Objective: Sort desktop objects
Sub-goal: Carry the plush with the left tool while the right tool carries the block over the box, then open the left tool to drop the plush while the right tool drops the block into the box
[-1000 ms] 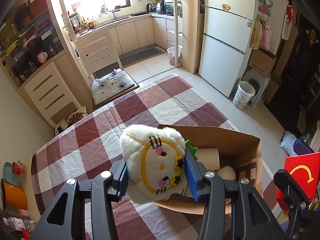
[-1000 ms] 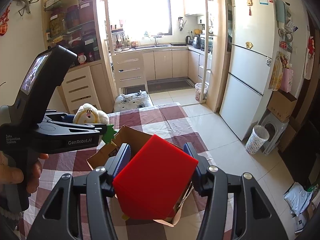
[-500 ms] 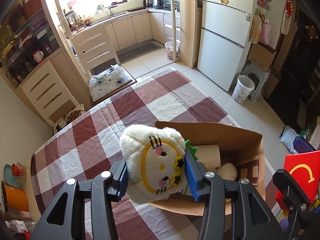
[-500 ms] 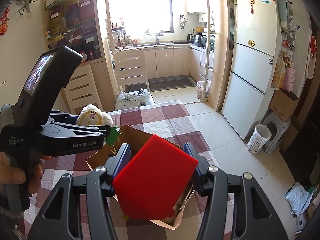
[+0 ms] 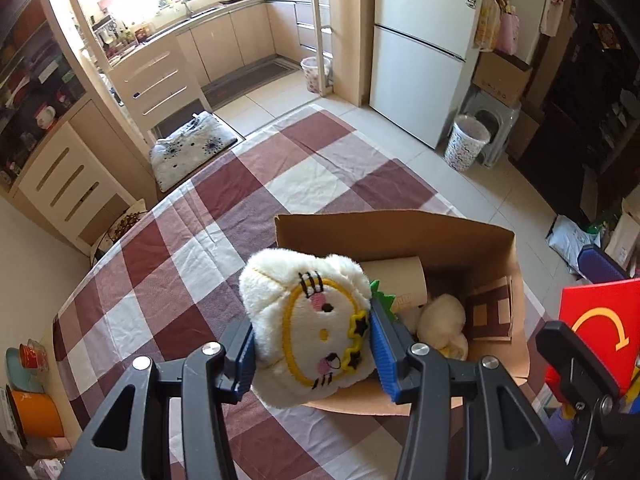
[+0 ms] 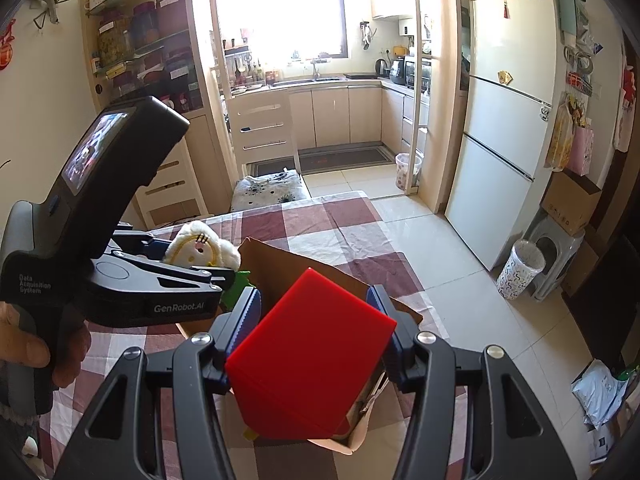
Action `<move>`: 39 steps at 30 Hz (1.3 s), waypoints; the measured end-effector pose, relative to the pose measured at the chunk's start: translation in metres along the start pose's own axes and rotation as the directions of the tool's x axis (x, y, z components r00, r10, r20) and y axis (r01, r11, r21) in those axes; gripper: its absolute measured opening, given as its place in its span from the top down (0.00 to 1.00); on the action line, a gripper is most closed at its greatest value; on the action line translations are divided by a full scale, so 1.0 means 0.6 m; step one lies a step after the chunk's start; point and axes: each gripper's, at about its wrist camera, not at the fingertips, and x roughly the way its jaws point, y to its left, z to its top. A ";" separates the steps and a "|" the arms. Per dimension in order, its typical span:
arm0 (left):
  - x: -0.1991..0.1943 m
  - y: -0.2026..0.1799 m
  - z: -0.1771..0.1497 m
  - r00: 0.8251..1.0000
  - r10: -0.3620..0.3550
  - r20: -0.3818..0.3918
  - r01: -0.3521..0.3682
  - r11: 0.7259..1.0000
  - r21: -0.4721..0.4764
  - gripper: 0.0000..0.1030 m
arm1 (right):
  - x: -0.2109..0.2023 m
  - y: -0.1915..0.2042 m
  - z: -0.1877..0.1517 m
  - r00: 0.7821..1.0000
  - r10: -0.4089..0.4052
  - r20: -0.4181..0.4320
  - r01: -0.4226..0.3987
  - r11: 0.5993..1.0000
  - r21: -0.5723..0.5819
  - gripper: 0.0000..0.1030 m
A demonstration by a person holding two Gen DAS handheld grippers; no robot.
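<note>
While the left gripper [image 5: 312,354] had its jaws clenched on a white plush toy [image 5: 310,324], it hung over the near left corner of the cardboard box [image 5: 400,228], the toy's embroidered face turned toward the lens. The right gripper [image 6: 316,330] had its jaws clamped on a red box [image 6: 310,354], held tilted above the cardboard box's right side, one corner pointing down. Inside the cardboard box lay a cardboard tube [image 5: 400,282], a cream plush [image 5: 442,322] and a brown patterned packet [image 5: 490,312]; the toy and jaws hid whatever sat beneath them, and a green spiky thing [image 5: 383,300] peeked out beside the toy, too covered to identify. Left of and beyond the cardboard box, the checked worktop [image 5: 192,248] spread open to its far edge. The cardboard box's right wall stood close to the worktop's right edge, with tiled floor [image 5: 500,200] beyond. From the right wrist view, the red box blocked most of the cardboard box's interior.
</note>
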 end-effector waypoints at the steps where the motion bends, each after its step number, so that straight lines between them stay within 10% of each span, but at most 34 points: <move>1: 0.000 0.001 0.000 1.000 0.003 -0.001 -0.003 1.000 0.004 0.52 | 0.000 0.000 -0.001 1.000 0.000 0.000 0.000 1.000 0.001 0.45; 39: 0.013 0.003 0.000 1.000 0.016 -0.012 -0.015 0.999 0.047 0.44 | 0.017 0.009 -0.013 1.000 0.010 -0.022 -0.010 1.000 0.008 0.45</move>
